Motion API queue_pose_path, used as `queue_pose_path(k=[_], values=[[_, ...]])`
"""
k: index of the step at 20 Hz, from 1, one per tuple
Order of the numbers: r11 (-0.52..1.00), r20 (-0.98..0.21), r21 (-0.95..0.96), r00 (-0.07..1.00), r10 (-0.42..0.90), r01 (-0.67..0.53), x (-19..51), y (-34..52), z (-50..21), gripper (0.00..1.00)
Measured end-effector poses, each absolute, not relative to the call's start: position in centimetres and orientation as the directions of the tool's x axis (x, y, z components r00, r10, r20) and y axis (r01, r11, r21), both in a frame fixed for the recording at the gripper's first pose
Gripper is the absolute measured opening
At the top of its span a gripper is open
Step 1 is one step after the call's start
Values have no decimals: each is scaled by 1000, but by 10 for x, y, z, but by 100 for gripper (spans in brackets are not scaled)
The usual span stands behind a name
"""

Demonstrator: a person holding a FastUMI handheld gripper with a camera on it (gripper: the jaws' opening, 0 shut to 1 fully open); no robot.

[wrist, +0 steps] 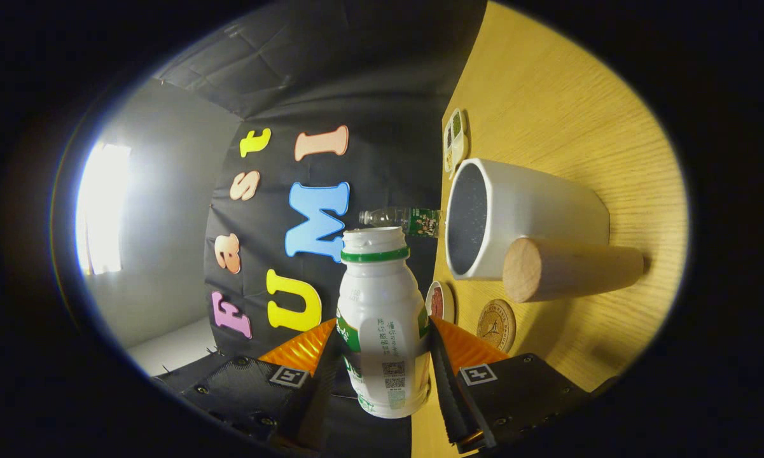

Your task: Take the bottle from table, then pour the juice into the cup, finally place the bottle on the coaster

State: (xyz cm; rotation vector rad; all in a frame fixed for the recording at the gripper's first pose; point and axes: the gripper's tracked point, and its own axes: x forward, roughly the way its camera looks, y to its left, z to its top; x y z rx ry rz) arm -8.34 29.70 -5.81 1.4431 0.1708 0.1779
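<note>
White bottle (382, 318) clamped in hand-held gripper (382, 375), tipped sideways, mouth short of cup (515, 216) just ahead; bring mouth over rim before tilting further; coaster (496, 326) beside right finger, below the cup.

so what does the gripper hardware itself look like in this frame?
The gripper has two flat wedge-shaped fingers, each on a black textured block fastened with small screws. Each block carries a small square black-and-white fiducial marker near its finger's base. The inner face of the finger beside the coaster looks ribbed. No cables or sleeve are in sight.
</note>
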Motion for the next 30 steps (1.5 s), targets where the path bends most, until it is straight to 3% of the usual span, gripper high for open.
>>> queue_pose_path(k=[30], values=[[-94, -4, 995, 976, 218, 25, -85, 306, -51, 71]])
